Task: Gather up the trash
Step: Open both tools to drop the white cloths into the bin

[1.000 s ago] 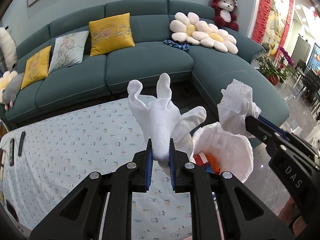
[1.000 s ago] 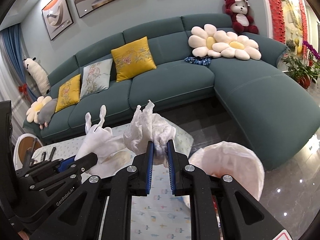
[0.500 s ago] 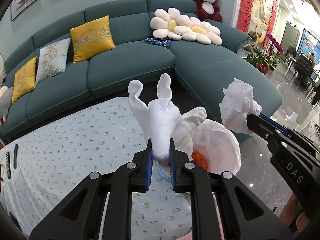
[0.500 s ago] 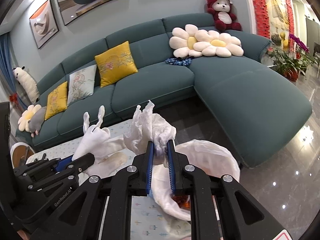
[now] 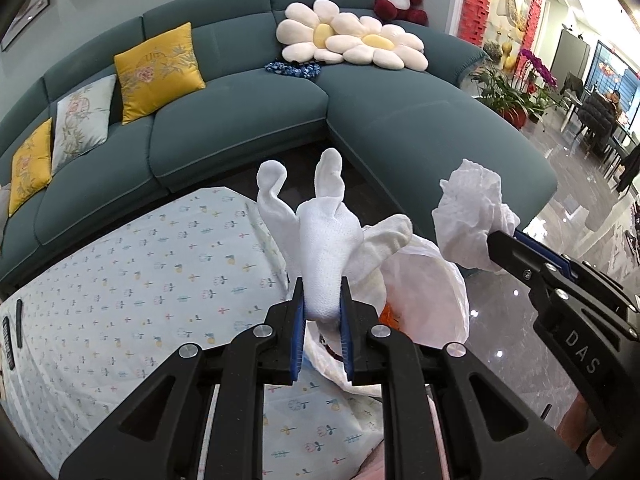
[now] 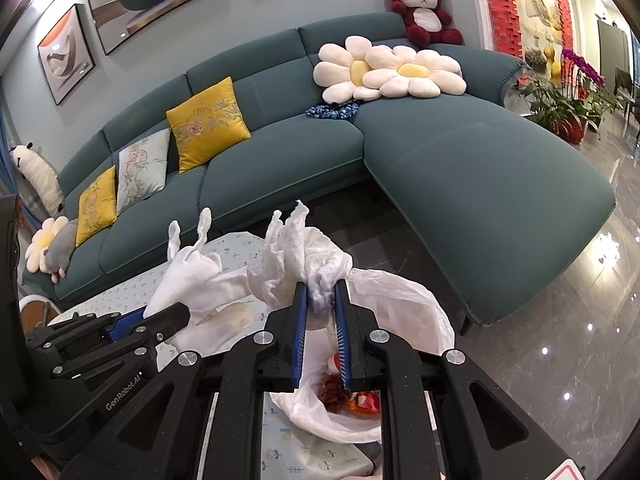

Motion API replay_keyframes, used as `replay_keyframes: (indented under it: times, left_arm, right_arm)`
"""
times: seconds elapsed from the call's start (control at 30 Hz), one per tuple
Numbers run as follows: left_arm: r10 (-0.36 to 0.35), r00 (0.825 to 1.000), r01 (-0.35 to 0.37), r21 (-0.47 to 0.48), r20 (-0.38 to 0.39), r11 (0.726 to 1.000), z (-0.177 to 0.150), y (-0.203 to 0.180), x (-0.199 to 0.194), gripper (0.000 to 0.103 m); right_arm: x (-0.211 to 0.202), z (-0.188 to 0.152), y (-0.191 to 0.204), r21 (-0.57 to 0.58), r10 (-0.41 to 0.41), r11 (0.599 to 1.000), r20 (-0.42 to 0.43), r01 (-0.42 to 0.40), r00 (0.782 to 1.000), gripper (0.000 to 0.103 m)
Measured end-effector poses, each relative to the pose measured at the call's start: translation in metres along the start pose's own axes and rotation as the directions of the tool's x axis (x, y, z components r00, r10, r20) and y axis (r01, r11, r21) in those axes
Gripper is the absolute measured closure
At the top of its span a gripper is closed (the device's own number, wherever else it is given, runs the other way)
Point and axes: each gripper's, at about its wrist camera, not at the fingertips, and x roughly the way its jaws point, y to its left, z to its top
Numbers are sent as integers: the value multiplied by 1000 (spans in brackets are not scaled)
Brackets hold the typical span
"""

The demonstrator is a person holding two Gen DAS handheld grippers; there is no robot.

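Right at the lens, the left tool [image 5: 322, 308] is clamped on a bunched white cloth [image 5: 324, 240], its loose ends poking up like ears, and the right tool [image 6: 322, 300] is clenched on a crumpled white paper wad [image 6: 296, 264]. Both loads hang over the mouth of a white trash bag [image 6: 404, 304] that sits at the edge of the table [image 5: 120, 280], which is covered in a pale cloth printed with small flowers. Down inside the bag, orange and red scraps [image 6: 352, 398] show between the right tool's fingers. From the left wrist view, the right tool comes in from the right side, its wad held just above the bag's rim; from the right wrist view, the left tool sits to the left with its cloth just beside the wad. Two dark remotes [image 5: 12, 332] lie at the table's far left edge. Beyond it runs a teal corner sofa [image 6: 280, 160] with yellow cushions [image 6: 208, 120], daisy pillows [image 6: 392, 72] and a red teddy bear [image 6: 424, 12].
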Motion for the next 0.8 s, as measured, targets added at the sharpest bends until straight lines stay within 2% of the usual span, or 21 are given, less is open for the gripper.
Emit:
replay_keyframes:
  times: [0.4,0.5,0.57,0.67,0.8]
  left_arm:
    - [-25,1000,25,22,-19,999,5,-18,25,85]
    - [-26,1000,27,21,-16,999,6,-20,29,69]
    - [-20,1000,20,16,-6,1000,7,-21,29,50]
    - [-12,1000,12,8,6,1000,7,-18,28,48]
    - [2,1000,-2,-16,0,1000,4,-10,27,45]
  right_arm:
    - [25,-3,-14,18,-20,1000,-38,21,999,89]
    - [31,-3,-14,20,-21,1000,-50,22,999,85]
    - [34,-3,-14,25,-30,999,-56,31,998,84]
    - [37,-3,-15,22,-37,999,-65,38,997,81]
    - [37,-6,-13,16,-50,999,-69,51,996,71]
